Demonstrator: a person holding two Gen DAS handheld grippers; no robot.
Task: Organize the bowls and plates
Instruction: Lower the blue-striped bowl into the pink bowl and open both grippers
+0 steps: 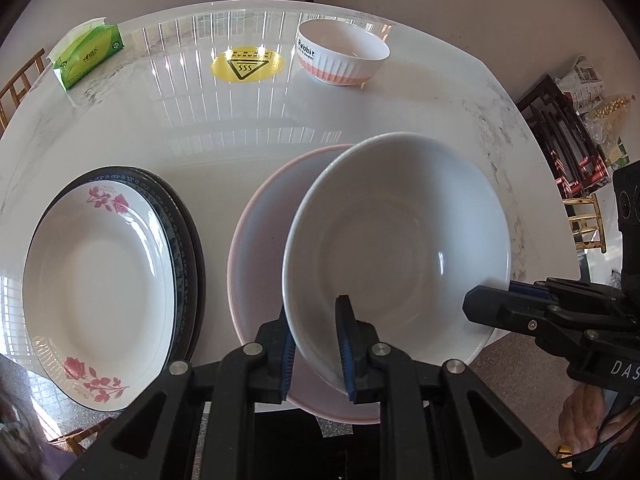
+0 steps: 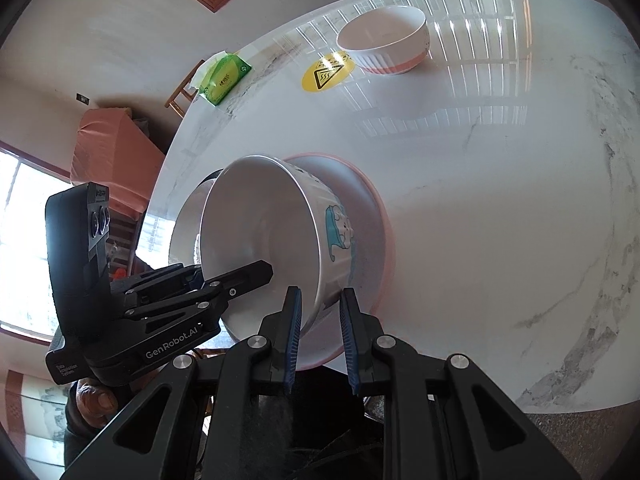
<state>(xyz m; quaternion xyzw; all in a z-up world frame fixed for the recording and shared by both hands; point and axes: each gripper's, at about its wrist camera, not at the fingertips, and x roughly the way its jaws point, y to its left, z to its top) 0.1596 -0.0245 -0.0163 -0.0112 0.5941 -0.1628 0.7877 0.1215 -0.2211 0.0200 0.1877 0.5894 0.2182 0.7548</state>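
so, going left to right: the plates (image 1: pixel 100 280) sit in a stack on the white table (image 1: pixel 400 112). next to them is the big pink bowl (image 1: pixel 260 216). the white bowl (image 1: pixel 400 240) is tipped and sits part way inside the pink one. the left gripper (image 1: pixel 316 344) is pinched on its near rim. the right gripper (image 2: pixel 320 336) has its fingers one on each side of the wall of the same bowl, but i cannot tell if they squeeze it. far back stands the striped bowl (image 1: pixel 344 54). i think this step is nesting the bowls. next, the white bowl needs to settle flat, then both claws let go.
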